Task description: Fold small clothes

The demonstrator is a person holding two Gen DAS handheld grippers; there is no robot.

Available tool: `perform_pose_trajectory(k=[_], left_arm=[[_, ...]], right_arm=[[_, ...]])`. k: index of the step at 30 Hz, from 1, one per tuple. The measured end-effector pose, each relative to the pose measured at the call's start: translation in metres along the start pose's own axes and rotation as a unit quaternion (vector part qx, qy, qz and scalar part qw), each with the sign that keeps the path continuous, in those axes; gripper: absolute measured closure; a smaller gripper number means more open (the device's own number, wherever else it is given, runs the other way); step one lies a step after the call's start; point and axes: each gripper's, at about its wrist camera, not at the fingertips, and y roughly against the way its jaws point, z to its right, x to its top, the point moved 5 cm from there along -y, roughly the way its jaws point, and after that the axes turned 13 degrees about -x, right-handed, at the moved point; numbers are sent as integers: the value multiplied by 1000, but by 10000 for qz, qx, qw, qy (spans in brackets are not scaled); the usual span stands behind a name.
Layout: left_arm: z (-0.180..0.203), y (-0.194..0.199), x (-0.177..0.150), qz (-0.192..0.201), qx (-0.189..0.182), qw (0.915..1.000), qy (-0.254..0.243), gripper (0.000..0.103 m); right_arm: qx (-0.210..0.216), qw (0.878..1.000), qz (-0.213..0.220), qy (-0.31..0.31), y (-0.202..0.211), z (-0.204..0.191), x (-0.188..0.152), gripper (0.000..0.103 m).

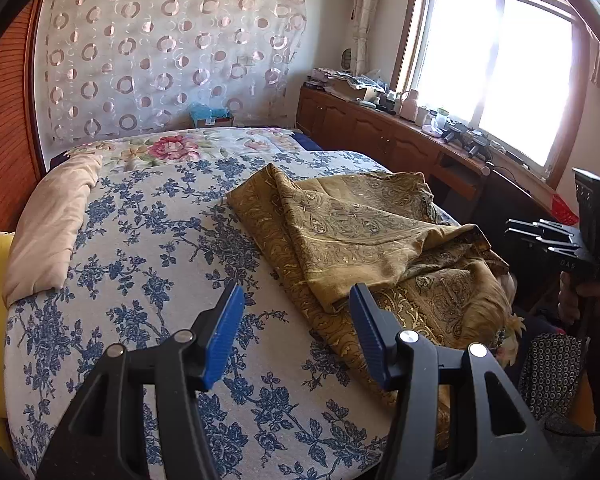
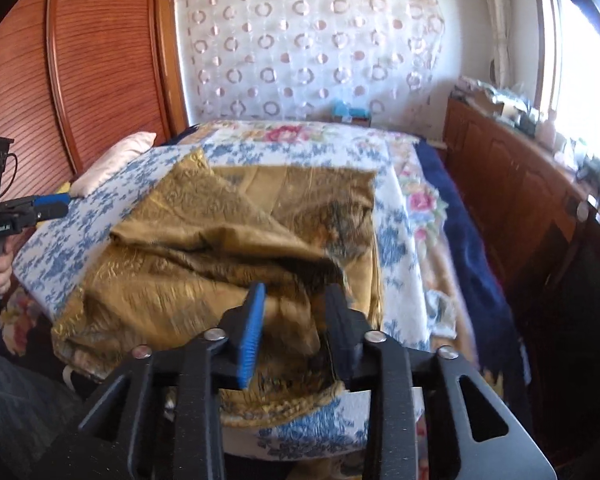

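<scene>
Lying under right tool (image 2: 296, 320): gold garment (image 2: 204, 264).

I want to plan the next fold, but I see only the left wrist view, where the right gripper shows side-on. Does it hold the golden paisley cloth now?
Observer: In the right wrist view the right gripper stands with its jaws apart above a raised fold of the golden paisley cloth. I see no pinch, though the picture is blurred there.
Operator: Does the cloth hang over the bed edge under that gripper?
Observer: No. Its hem ends on the blue-flowered sheet, and a strip of sheet shows beyond it.
</scene>
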Motion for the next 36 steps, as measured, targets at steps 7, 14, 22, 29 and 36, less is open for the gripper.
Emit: perform_pose_trajectory(k=[7,14,22,29,36], left_arm=[[-3,4,-1,52,65,10000,1,49],[-5,9,-3,91,127,9999,18,49],[-11,11,-5,119,155,9998,93,49],[-13,11,-6,120,166,9997,105,49],[-16,10,-9,109,159,9997,164,49]], right_arm=[[62,9993,276,260,-1,-26,33,53],[387,9963,338,682,-21,-78,61,49],[826,9875,-86,1339,-63,-142,64,49],[1085,9773,-475,1758,-86,-179,46,49],[1133,9730,-674,1895,-96,-189,33,49]])
